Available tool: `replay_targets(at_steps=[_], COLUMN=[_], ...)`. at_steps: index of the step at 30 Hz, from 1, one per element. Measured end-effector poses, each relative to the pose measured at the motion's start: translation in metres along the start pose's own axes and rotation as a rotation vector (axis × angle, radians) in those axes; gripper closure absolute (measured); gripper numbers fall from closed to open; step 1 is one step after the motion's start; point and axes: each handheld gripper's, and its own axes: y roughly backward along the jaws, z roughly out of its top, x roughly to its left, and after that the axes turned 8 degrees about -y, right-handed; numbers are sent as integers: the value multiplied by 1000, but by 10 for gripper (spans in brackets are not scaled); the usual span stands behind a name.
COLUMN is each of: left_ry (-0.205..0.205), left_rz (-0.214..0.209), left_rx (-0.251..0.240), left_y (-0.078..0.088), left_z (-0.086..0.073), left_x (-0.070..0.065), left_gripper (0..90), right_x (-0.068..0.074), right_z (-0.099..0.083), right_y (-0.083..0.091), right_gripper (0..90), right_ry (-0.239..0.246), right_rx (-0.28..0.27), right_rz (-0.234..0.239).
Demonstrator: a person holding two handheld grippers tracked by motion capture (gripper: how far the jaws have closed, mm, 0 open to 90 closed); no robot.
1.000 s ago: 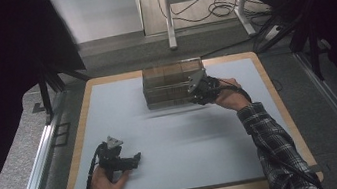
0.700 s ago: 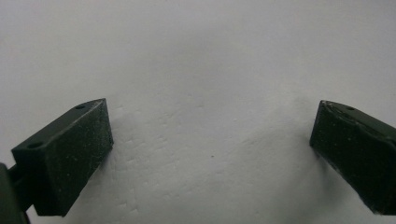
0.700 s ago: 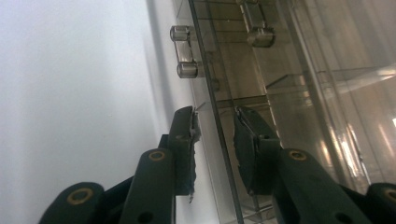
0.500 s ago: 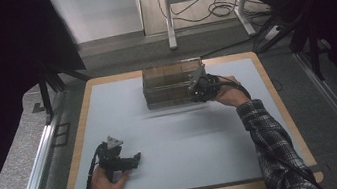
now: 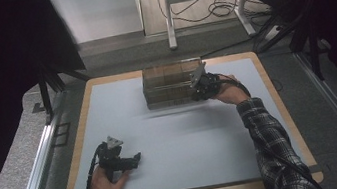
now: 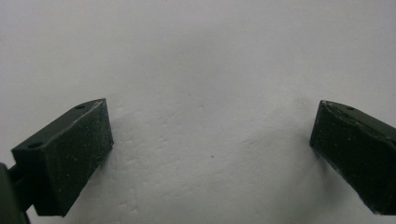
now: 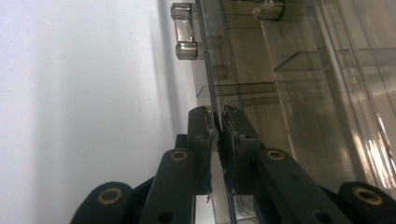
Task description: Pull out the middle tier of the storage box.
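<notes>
A smoky clear plastic box (image 5: 169, 81) stands at the back middle of the pale mat (image 5: 189, 142). My right gripper (image 5: 196, 90) is at the box's right end. Its jaws have just been closing, and in the right gripper view they (image 7: 218, 116) pinch a thin clear panel edge of the box (image 7: 299, 93). A small clear latch (image 7: 184, 30) sits farther along that edge. My left gripper (image 5: 135, 158) rests on the mat at the front left, held by a hand. In the left gripper view it (image 6: 210, 135) stands open over bare mat.
The mat lies on a wooden board (image 5: 280, 108) with a rim all round. Metal rails (image 5: 36, 170) run along the left side. Dark curtains flank the table, and a metal stand with cables (image 5: 204, 8) sits on the floor beyond it.
The right hand has edged slightly in against the box's right end. The left hand and gripper have stayed where they were.
</notes>
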Motion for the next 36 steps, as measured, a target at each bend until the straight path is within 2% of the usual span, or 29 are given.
replay_targets(at_steps=[7,14,36], left_ry=[0,0,1], left_rz=[0,0,0], left_rx=[0,0,0], left_y=[0,0,0], left_z=[0,0,0], left_x=[0,0,0], left_gripper=[0,0,0], right_x=[-3,3,19], right_z=[-1,1,-2], right_y=[1,2,9], right_gripper=[849,854,855], right_ry=[20,62,99], right_rx=[-9,6,23], right_rz=[27,56,67])
